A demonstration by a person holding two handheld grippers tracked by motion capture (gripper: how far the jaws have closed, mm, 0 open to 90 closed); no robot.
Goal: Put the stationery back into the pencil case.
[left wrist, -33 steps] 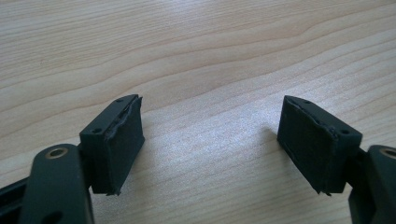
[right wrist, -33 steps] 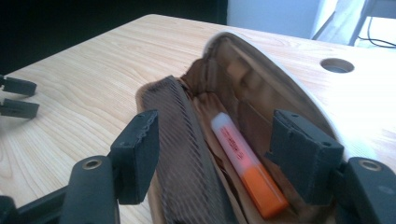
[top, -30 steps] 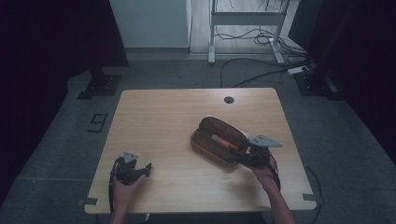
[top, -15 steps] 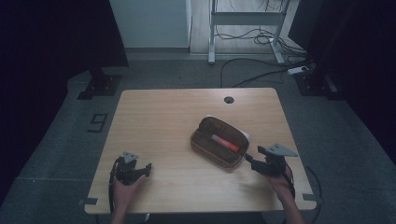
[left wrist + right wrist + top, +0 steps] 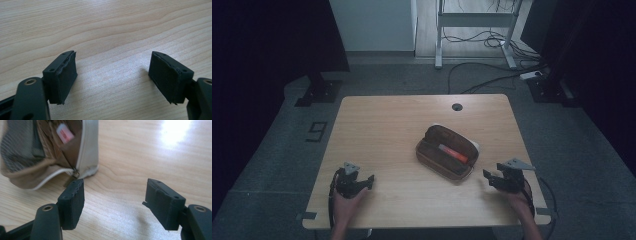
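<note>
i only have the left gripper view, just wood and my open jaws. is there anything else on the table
Observer: Yes, an unzipped brown fabric pouch lies right of the middle of the light wooden table.
Operator: anything in it
Observer: A red-orange stick-shaped item lies inside; what it is I cannot tell.
Operator: where's the right gripper
Observer: The right gripper sits near the table's right front corner, jaws open and empty, apart from the pouch.
Operator: and mine
Observer: The left gripper is near the left front edge, far from the pouch.
</note>
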